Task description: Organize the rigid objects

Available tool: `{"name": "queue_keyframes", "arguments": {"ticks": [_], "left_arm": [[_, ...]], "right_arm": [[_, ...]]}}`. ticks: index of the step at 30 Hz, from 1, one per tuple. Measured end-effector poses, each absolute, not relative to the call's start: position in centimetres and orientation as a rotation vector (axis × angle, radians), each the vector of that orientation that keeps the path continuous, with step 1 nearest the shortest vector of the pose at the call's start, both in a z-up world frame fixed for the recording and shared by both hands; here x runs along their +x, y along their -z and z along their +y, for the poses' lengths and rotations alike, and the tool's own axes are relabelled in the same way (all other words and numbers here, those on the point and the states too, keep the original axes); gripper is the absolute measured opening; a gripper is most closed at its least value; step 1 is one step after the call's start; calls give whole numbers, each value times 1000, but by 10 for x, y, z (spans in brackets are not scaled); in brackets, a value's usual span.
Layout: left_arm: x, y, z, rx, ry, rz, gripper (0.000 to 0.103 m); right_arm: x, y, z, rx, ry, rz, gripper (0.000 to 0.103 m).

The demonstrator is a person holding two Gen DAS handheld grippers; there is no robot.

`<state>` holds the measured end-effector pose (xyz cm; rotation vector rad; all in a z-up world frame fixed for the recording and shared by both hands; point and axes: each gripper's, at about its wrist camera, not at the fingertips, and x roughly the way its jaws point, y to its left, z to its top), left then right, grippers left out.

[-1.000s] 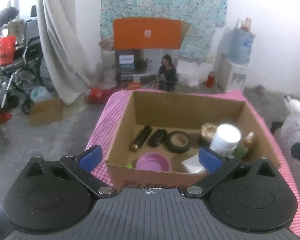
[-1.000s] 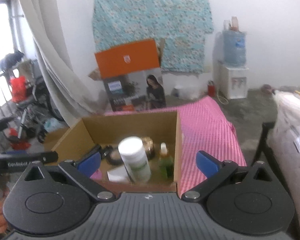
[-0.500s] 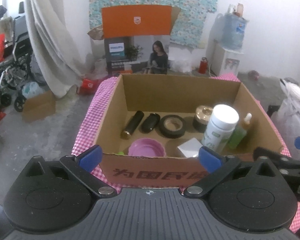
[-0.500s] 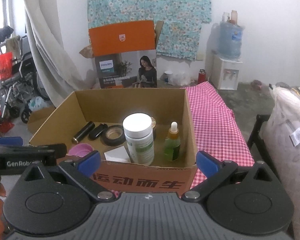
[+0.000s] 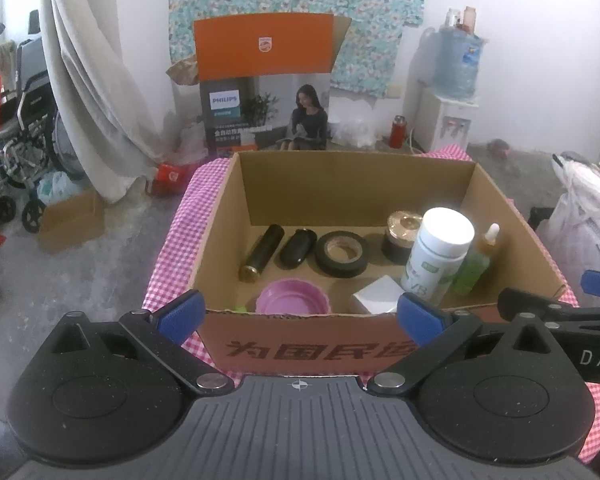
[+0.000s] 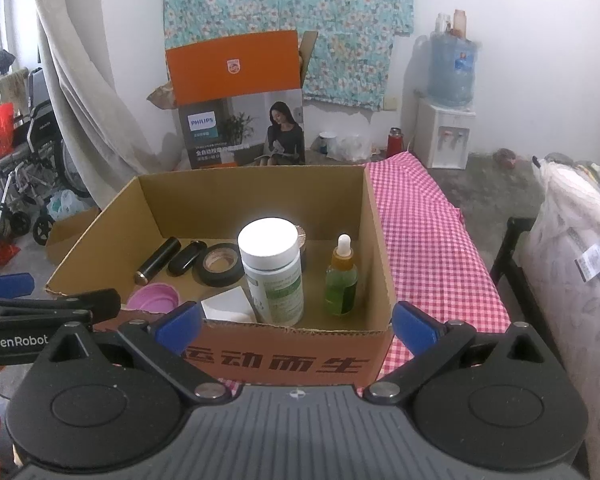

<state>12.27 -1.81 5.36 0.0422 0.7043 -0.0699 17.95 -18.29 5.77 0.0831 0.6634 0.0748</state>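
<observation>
We hold both claws spread and empty, left claw [image 5: 300, 314] and right claw [image 6: 294, 326], before the cardboard box [image 6: 260, 184]; white supplement bottle [image 6: 272, 270] stands just ahead; next, reach in and pinch it.

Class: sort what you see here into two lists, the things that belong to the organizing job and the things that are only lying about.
Belongs to the job:
cardboard box
white bottle
dropper bottle
tape roll
pink lid

Lying about:
water dispenser
wheelchair
orange carton
</observation>
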Motion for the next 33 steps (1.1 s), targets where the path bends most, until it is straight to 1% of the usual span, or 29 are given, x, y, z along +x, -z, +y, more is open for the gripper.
{"name": "queue_keyframes", "arguments": {"ticks": [33], "left_arm": [[125,-49,-17,72,84,738,103]], "right_arm": [[179,-52,-184,59,-50,683,103]]}}
